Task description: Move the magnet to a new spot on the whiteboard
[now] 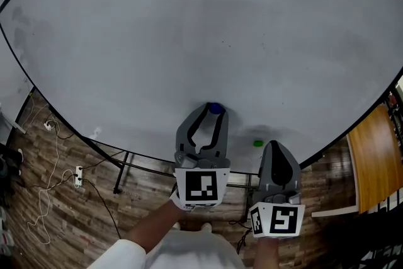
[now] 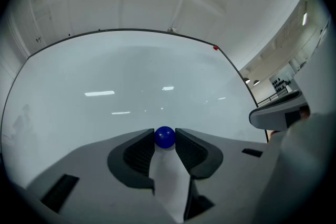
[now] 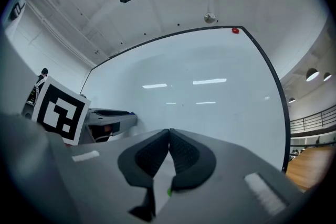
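Observation:
The whiteboard (image 1: 189,41) fills most of the head view. A small blue ball magnet (image 1: 216,108) sits on it near its lower edge. My left gripper (image 1: 216,110) is shut on this magnet. In the left gripper view the blue magnet (image 2: 165,137) is pinched between the two pad tips of the left gripper (image 2: 165,139), against the whiteboard (image 2: 131,76). My right gripper (image 1: 276,145) hangs to the right of the left one, shut and holding nothing. Its pads meet in the right gripper view (image 3: 169,131). A green magnet (image 1: 257,143) lies just left of its tip.
A red magnet (image 2: 215,48) sits at the board's far corner, and the same red magnet (image 3: 234,31) shows in the right gripper view. Below the board are its stand legs (image 1: 119,173), cables (image 1: 44,198) and a power strip (image 1: 78,176) on the wooden floor. A wooden tabletop (image 1: 371,160) stands right.

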Demonstrator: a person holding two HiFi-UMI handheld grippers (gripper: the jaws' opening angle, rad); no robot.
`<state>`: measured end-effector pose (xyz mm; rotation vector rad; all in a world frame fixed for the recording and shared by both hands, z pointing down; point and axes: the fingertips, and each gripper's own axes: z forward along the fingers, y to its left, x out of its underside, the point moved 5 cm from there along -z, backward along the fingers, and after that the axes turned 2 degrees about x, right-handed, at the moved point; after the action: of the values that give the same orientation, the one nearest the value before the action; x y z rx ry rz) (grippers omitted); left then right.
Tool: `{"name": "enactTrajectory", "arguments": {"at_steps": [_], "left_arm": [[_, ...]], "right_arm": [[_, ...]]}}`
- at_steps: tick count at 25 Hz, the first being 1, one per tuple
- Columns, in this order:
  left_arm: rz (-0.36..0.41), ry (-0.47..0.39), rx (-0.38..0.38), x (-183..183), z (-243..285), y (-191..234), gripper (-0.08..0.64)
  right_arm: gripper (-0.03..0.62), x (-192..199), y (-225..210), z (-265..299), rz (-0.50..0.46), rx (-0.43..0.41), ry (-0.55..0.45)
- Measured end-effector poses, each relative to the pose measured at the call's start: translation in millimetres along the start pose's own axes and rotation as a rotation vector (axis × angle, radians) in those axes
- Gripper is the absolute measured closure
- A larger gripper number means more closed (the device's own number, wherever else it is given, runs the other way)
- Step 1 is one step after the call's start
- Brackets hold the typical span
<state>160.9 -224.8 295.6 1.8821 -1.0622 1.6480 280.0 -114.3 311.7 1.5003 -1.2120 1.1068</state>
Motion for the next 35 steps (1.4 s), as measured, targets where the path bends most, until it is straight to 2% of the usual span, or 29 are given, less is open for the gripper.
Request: {"name": "enactTrajectory", "arguments": {"at_steps": [6,21,27,31,35], "left_arm": [[-0.043,-0.015,0.012,0,1,0,0.436],[-0.123,0.000,0.125,3,-1,7,0.436],[-0.133,0.007,0.127,2,-15,13,0.436],[-0.112,0.018,0.105,7,-26,23,0.440],[-0.116,0.030,0.084,6,-42,34,0.473]], "right_arm": [[0.592,-1,-2,-2,0.003,0.017,0.002],[0.592,-4,10,-10,0.002,0.022,0.001],[0.592,-6,20,-12,0.004,0.016,0.000],[0.592,-4,27,-14,-0.012,0.017,0.007],[0.592,-4,34,-17,-0.011,0.011,0.007]]}}
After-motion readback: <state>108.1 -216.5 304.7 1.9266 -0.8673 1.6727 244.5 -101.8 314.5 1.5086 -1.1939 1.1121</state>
